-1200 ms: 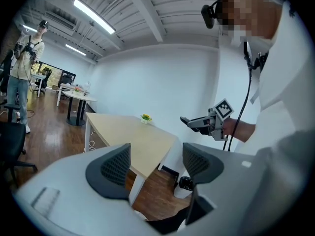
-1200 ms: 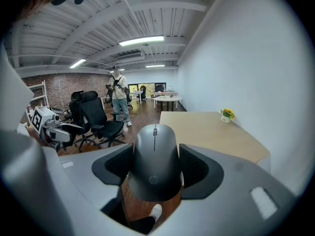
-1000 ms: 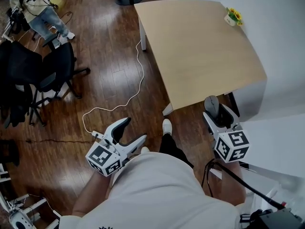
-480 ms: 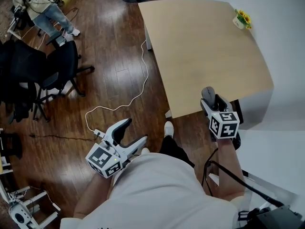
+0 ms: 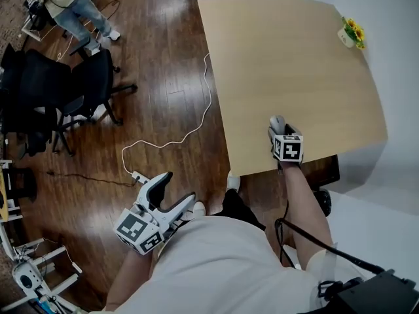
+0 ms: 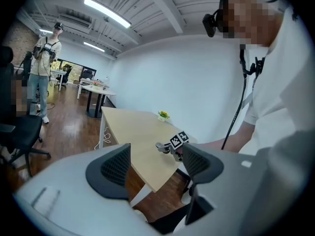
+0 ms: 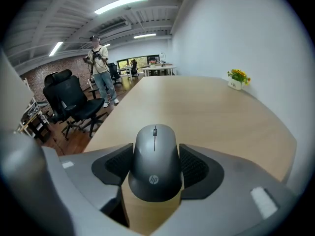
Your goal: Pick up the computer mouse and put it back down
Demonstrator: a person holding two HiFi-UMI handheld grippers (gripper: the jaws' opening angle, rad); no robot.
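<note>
Right gripper clamped on the computer mouse at the desk's near edge.

The right gripper (image 7: 155, 170) has its two jaws pressed against the sides of a grey HP computer mouse (image 7: 154, 163), scroll wheel pointing away across the desk (image 5: 294, 57). In the head view the mouse sits over the near edge of the desk, toward its right side; whether it touches the wood cannot be told. The left gripper (image 5: 177, 187) hangs low over the wood floor, well left of the desk, jaws apart with nothing between them. A small pot of yellow flowers (image 5: 350, 33) stands at the far right corner, and a white cable (image 5: 190, 126) trails along the floor beside the left edge.
</note>
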